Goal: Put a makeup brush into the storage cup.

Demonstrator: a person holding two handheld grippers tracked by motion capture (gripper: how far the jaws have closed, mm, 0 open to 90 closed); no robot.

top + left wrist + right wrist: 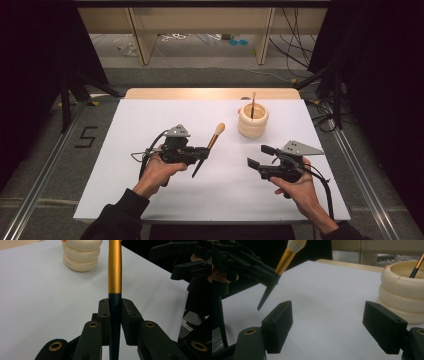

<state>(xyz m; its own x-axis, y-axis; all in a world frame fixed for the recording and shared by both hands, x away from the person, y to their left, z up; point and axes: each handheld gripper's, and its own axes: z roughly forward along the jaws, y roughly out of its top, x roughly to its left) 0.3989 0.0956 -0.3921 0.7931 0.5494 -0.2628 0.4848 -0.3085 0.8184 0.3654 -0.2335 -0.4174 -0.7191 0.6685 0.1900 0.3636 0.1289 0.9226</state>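
Left hand-held gripper (204,151) pinching makeup brush (210,143); right hand-held gripper (260,156) spread, empty.

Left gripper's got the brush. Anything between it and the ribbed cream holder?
Nothing visible. The left gripper clamps the makeup brush above bare white table; the stretch to the holder is open. One brush already stands inside, leaving room. The right gripper is open, off to the side.
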